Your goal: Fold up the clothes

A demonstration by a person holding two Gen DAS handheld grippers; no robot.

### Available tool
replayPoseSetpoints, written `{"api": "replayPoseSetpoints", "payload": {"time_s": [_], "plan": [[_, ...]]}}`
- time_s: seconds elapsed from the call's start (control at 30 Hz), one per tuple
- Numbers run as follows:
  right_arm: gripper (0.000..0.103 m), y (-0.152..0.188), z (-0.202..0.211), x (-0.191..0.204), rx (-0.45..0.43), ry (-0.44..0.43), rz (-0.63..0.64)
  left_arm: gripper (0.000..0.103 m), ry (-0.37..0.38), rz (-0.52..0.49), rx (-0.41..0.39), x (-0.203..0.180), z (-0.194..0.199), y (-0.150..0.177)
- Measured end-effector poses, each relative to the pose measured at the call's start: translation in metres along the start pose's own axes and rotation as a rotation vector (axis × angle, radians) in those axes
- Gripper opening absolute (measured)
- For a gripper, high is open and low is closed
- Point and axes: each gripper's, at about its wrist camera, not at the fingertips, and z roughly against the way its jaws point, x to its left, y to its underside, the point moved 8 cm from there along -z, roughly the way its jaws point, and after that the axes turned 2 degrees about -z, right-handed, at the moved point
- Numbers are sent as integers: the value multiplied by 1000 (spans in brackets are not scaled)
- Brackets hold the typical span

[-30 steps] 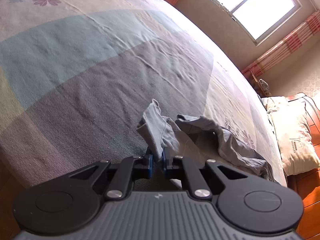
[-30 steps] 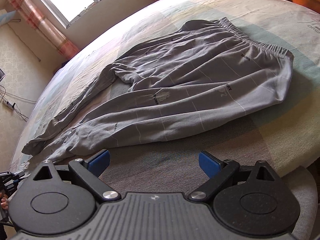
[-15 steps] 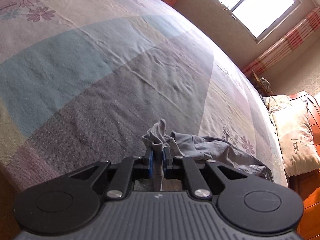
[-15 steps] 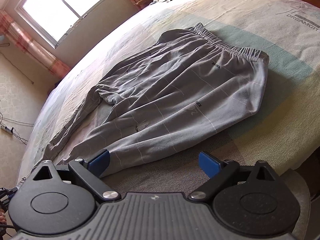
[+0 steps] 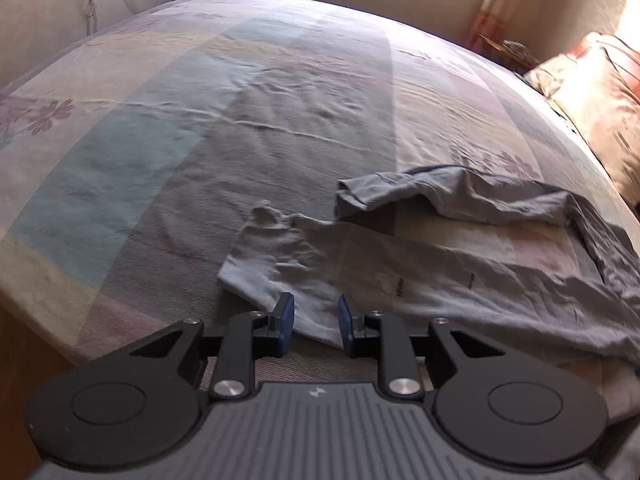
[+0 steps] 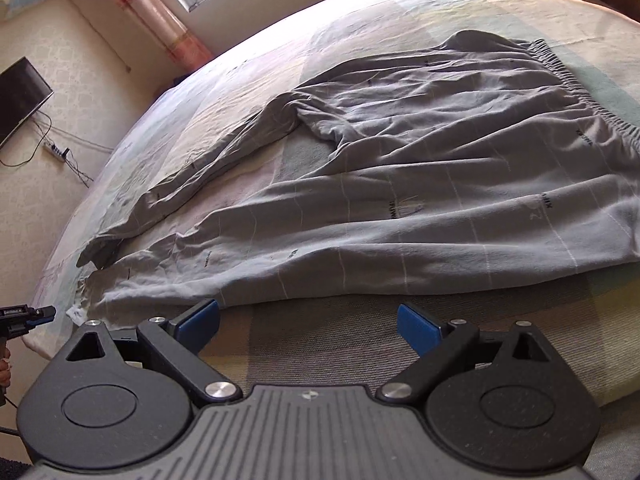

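Grey trousers (image 6: 400,168) lie spread on the bed, waistband at the far right, both legs running left toward the bed's edge. In the left wrist view the near leg's cuff (image 5: 272,264) lies flat on the sheet just beyond my left gripper (image 5: 314,322). Its jaws are opening; the cloth lies below the gap and the pads do not press on it. The other leg's end (image 5: 380,192) lies bunched further back. My right gripper (image 6: 308,324) stands wide open above the bed's near edge, short of the trousers' near side, with nothing between its fingers.
The patchwork bedsheet (image 5: 200,140) covers the bed. A pillow (image 5: 592,100) lies at the head end. In the right wrist view the left gripper (image 6: 28,316) shows at the far left edge, with a dark screen (image 6: 20,100) and cables on the wall.
My left gripper let go of the trouser cuff, which now lies flat on the sheet, and the gripper rolled and drew back. The right gripper swung to the left along the trousers, still open.
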Motion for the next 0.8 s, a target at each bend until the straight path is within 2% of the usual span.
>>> {"api": "replayPoseSetpoints", "payload": {"time_s": [0.03,0.1,0.17,0.2,0.27,0.37,0.47,0.6,0.8], "plan": [[97,2,-4,4,14,-1,20,34,26,-59,11,-17,0,1],[85,6,-10,9,41,25,87,41,100,-182,41,-59,-5,7],[56,11,-15,14,70,86,194,42,171,-312,65,-104,-13,13],[50,13,-16,15,77,119,246,43,208,-375,76,-127,-17,17],[27,15,-16,16,82,166,332,44,289,-463,108,-170,-24,27],[24,14,-11,11,82,200,384,47,405,-582,154,-231,-35,44],[24,11,-8,2,81,226,395,48,483,-654,197,-276,-48,62],[24,2,-11,-12,73,256,385,48,524,-686,227,-313,-67,72],[24,-26,-17,-19,39,257,397,50,529,-639,193,-328,-86,48]]}}
